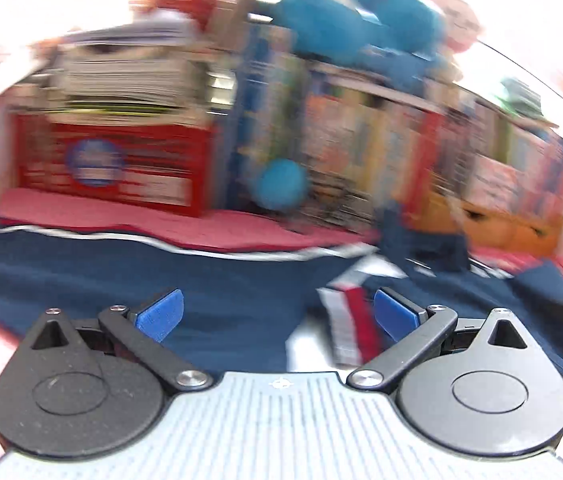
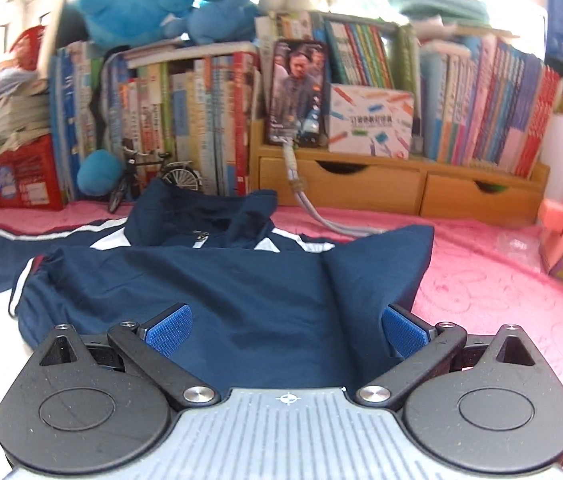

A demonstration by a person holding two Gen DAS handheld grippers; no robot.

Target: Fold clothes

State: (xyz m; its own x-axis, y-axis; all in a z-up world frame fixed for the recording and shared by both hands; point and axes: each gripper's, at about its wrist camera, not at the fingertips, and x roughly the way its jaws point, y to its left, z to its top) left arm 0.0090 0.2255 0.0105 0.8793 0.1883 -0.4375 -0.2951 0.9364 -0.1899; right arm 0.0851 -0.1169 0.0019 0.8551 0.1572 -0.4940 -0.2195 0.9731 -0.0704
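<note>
Both tongs are standing wide open and gripping nothing. The right tongs (image 2: 287,330) are hovering directly over the near edge of the navy jacket (image 2: 241,280), with cloth lying beneath and between the blue pads (image 2: 171,330) but no pad pressing on it. The jacket is lying on the pink surface (image 2: 481,280), collar end pointing away from the tongs toward the bookshelf (image 2: 361,100), so its long axis is running roughly straight ahead of the right tongs; a folded-in panel is sitting just ahead and to their right. In the blurred left wrist view, the left tongs (image 1: 277,314) are also hanging over navy cloth, with a red, white and grey striped band (image 1: 349,324) lying just inside their right-hand pad and a white-piped sleeve or hem stretching away to their left. Judgement: the right hand is the nearer to the jacket body, the left to the outlying striped part, which still appears unfolded.
</note>
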